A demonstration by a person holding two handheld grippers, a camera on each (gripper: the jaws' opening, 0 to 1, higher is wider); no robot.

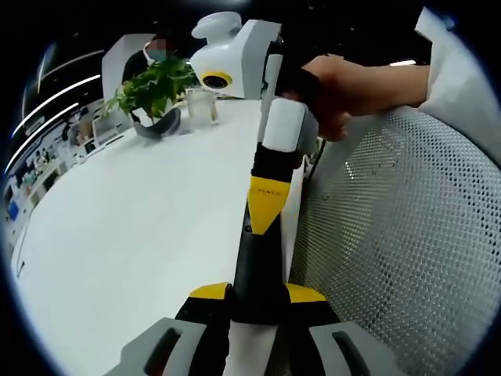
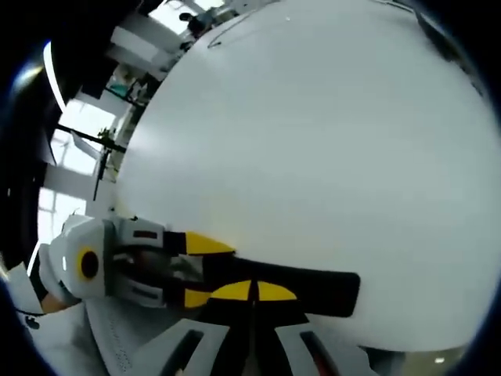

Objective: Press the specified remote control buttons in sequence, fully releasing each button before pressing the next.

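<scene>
Between the jaws of your left gripper (image 1: 258, 294), at 6 o'clock in the left gripper view, lies the remote (image 1: 255, 270), a long black bar clamped on both sides and running up toward 12 o'clock over the edge of the white table (image 1: 117, 235). Your right gripper (image 1: 266, 200) comes down from 12 o'clock, its jaws drawn together to a narrow yellow tip resting on the remote's upper face. In the right gripper view that tip (image 2: 250, 291) sits at 6 o'clock, and the left gripper (image 2: 200, 271) holds the remote (image 2: 317, 287) from 9 o'clock. Risks: pressing off-centre could tilt the remote in its clamp or catch a neighbouring button, and a lift that is too small would leave the button half-held. The buttons themselves cannot be made out, nor which one lies under the tip. A mesh chair (image 1: 407, 235) fills 3 o'clock, and a potted plant (image 1: 153, 90) stands at 11 o'clock.
</scene>
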